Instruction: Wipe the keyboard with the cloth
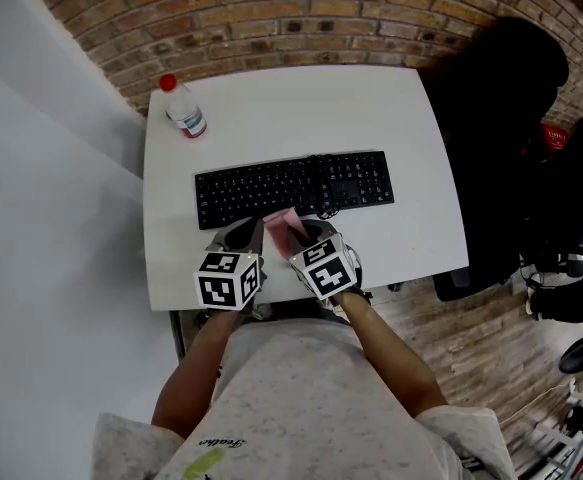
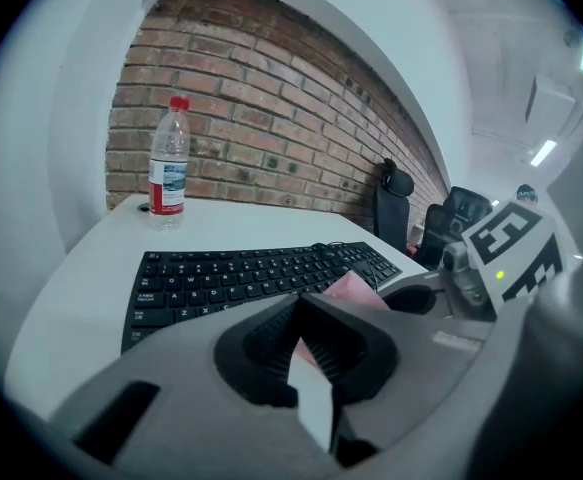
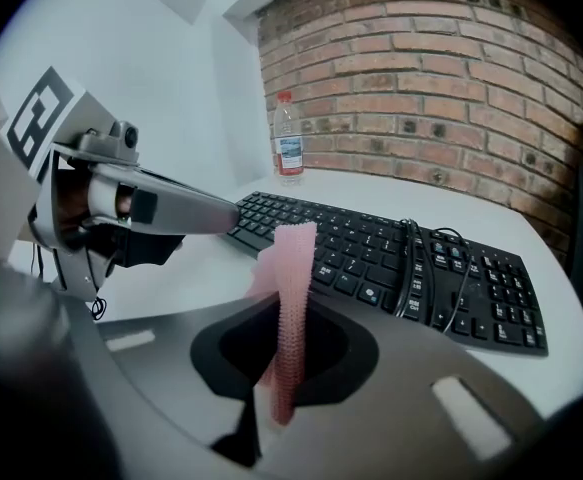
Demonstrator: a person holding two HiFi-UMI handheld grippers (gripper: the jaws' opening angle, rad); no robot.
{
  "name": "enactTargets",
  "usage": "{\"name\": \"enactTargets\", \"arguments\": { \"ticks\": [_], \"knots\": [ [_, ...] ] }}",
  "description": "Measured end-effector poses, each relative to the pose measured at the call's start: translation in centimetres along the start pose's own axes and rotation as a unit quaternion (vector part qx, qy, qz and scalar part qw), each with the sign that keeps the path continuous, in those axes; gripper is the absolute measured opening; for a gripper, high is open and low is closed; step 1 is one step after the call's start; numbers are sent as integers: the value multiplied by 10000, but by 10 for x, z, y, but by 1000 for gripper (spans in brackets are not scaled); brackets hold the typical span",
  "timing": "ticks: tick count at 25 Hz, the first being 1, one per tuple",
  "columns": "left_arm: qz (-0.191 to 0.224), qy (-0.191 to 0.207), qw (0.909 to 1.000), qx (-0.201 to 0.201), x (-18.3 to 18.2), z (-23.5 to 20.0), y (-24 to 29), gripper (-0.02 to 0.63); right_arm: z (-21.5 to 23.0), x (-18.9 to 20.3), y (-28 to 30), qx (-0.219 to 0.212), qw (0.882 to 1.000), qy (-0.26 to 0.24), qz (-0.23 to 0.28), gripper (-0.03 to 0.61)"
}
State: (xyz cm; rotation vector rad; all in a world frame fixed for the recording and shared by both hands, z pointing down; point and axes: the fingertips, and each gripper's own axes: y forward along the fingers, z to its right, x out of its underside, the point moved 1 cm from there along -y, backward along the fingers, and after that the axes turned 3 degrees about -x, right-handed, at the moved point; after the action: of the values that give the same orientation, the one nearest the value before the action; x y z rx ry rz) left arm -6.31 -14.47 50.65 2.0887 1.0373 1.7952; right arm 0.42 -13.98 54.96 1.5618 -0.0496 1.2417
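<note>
A black keyboard [image 1: 291,188] lies across the middle of the white table [image 1: 301,108], with its cable looped over its right part. Both grippers hover at the table's near edge, just in front of the keyboard. My right gripper [image 1: 297,240] is shut on a pink cloth [image 1: 283,226]. In the right gripper view the cloth [image 3: 291,298] stands up from between the jaws of that gripper [image 3: 283,368]. My left gripper [image 1: 255,232] sits close beside the cloth, on its left. Its jaws [image 2: 299,313] meet, and the cloth [image 2: 351,288] shows just beyond them.
A clear water bottle [image 1: 184,109] with a red cap stands at the table's far left corner. A brick wall runs behind the table. A black chair [image 1: 501,138] stands at the table's right side. The table's front edge lies right under the grippers.
</note>
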Motion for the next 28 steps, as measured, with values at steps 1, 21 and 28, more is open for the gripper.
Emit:
{"name": "enactTargets", "arguments": {
  "ticks": [1, 21, 28],
  "knots": [
    [-4, 13, 10000, 21, 0, 3, 2, -3, 3, 1, -2, 20, 10000, 12, 1, 26],
    [-67, 194, 9992, 331, -4, 54, 28, -3, 48, 27, -38, 379, 9987, 340, 49, 26],
    [-78, 205, 9991, 369, -4, 62, 35, -3, 61, 34, -47, 437, 9983, 386, 58, 26]
  ]
}}
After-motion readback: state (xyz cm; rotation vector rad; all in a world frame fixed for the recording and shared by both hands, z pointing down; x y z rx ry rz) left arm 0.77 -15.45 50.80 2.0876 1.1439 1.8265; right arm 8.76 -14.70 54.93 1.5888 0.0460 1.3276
